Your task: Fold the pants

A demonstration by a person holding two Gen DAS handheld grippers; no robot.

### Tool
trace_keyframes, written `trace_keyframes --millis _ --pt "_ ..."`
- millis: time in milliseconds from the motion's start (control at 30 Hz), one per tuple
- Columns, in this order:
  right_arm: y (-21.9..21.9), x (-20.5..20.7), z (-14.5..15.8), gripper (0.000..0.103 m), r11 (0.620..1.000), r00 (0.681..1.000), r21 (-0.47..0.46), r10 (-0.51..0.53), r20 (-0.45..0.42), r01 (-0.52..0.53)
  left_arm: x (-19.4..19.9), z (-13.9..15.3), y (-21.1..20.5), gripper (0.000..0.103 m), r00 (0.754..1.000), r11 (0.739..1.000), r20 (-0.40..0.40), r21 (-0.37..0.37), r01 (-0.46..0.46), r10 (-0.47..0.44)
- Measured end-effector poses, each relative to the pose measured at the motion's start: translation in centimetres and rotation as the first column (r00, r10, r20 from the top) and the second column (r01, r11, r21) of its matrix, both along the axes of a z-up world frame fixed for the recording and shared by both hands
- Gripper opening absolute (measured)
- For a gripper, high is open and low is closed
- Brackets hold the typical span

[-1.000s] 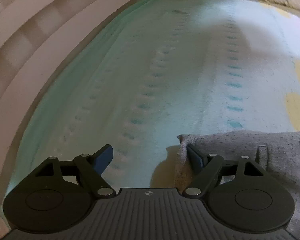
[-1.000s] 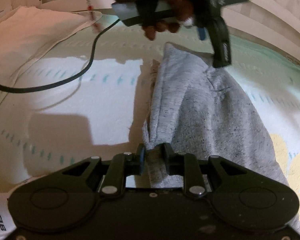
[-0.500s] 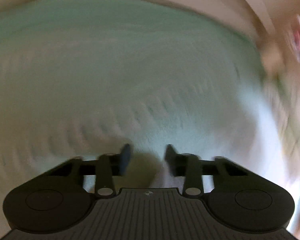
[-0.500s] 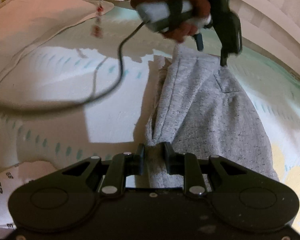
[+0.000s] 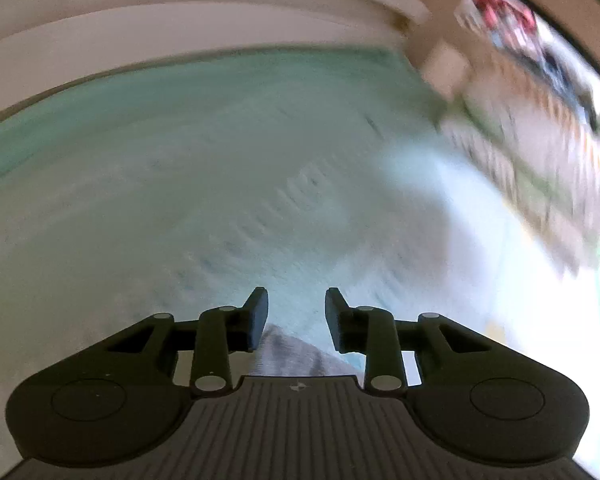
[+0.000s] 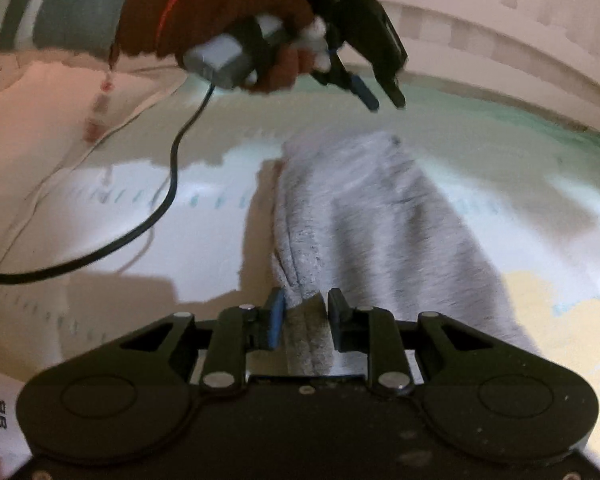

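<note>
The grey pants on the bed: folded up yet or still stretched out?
Stretched out: the grey pants lie as one long strip from the right gripper toward the raised left gripper.

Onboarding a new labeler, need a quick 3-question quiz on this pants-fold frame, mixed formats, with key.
1. The jaws of the right gripper are shut on: A) a towel B) the grey pants C) a sock
2. True or false: the left gripper is also clamped on the grey pants.
3. Fill the gap: the black cable runs up to the ___ gripper.

Key: 1 B. 2 False, it hangs above them, jaws apart. 3 left.
</note>
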State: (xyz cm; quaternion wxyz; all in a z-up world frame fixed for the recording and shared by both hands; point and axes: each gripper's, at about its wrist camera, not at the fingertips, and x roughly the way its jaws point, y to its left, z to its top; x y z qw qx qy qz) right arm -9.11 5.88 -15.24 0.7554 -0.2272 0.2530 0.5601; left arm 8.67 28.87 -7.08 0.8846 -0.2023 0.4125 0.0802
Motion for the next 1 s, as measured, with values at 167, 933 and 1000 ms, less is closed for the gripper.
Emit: trace_keyframes --millis 167,933,1000 --pt "-4.3 2.4 2.7 0.035 0.998 0.998 0.004 -0.068 0.011 0.068 3.7 -2.1 -2.6 0.031 0.980 0.980 -0.179 0.156 0.121 -0.092" --pt "-4.8 14.7 -2.2 0.011 0.982 0.958 -0.116 -0.170 -0.231 0.147 -5.8 -2.2 6.5 0.016 0.955 0.951 -0.038 -0.081 -0.298 0.296" --pt "-4.8 12.8 -1.6 0.009 0.985 0.980 -0.112 -0.146 -0.132 0.132 -5.5 -1.7 5.5 0.016 0.969 0.967 -0.025 -0.069 -0.245 0.244"
